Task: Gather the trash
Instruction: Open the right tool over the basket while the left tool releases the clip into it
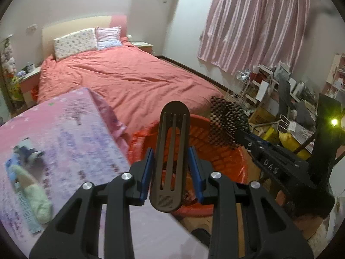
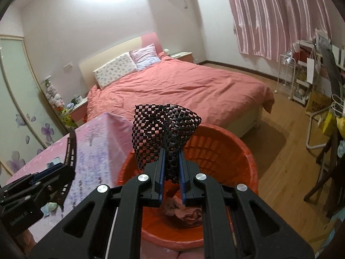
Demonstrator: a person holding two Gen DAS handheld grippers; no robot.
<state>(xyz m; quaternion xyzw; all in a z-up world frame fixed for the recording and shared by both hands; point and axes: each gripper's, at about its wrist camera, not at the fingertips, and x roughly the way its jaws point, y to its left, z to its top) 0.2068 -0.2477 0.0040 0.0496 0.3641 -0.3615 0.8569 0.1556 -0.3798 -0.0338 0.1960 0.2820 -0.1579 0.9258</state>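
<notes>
The left gripper (image 1: 172,172) grasps a long brown slotted plastic piece (image 1: 171,151). The right gripper (image 2: 171,172) pinches a black floppy mesh mat (image 2: 163,127). Both hang over the round red plastic basket (image 2: 243,151). If the jaws let go too near the rim, the floppy mat might catch there and slide onto the floor.

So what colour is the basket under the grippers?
Orange-red basket, clearest in the right wrist view.

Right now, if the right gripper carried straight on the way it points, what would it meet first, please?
Probably the orange basket: the right gripper, shut on the black mesh mat, points down over the basket's open mouth, towards its far inner wall. Depth is uncertain.
</notes>
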